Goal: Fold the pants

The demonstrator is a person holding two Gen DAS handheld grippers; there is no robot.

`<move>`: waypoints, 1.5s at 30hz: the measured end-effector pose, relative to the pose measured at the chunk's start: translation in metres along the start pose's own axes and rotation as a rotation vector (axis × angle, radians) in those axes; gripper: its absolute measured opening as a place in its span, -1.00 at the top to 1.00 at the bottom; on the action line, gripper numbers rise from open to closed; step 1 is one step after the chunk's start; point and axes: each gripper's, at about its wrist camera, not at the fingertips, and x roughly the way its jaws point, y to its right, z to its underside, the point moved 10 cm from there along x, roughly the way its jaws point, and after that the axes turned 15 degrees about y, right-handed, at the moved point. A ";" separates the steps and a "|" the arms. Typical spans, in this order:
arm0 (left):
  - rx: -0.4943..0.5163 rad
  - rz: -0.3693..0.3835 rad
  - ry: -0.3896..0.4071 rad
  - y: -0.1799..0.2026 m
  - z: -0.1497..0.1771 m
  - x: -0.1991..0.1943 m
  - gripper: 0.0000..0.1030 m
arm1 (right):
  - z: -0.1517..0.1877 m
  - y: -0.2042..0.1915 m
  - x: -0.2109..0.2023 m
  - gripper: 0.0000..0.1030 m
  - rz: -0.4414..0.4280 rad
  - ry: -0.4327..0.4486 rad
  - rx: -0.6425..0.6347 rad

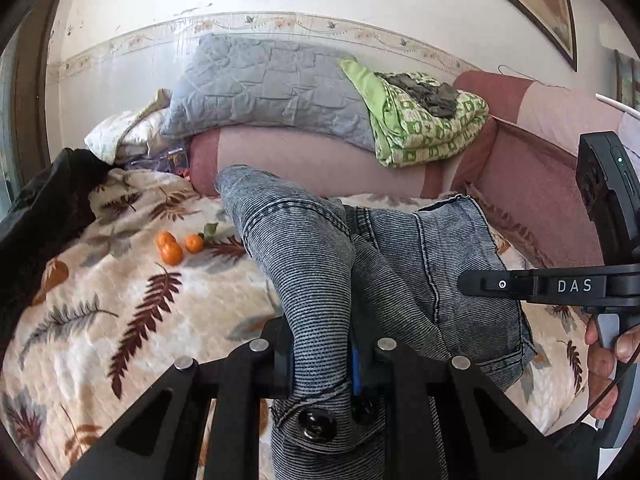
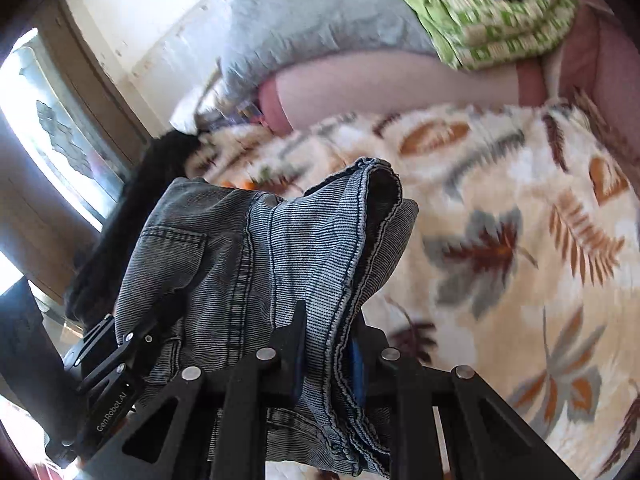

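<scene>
With my left gripper (image 1: 326, 364) and right gripper (image 2: 330, 368) both clamped on the pants (image 1: 304, 248), I judge the lift step underway; next, lay them flat on the blanket (image 1: 120, 280).

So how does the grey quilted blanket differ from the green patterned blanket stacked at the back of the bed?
The grey quilted blanket is plain, with a stitched stone-like pattern; the green patterned blanket is lime with white squares. The grey one sits to the left and looks larger; the green one sits to the right, overlapping its end, and carries a dark crumpled cloth on top. Both rest on the pink bolster.
</scene>
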 end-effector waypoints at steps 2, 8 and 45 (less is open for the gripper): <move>0.004 -0.010 0.000 -0.012 -0.003 0.013 0.60 | -0.012 -0.007 0.012 0.62 -0.007 0.016 -0.010; 0.005 -0.063 -0.153 -0.040 0.067 0.066 0.45 | 0.016 0.009 0.078 0.62 0.013 -0.078 0.033; 0.035 -0.324 -0.078 -0.007 0.062 -0.090 -0.78 | 0.086 -0.013 -0.077 -0.99 0.205 0.339 -0.319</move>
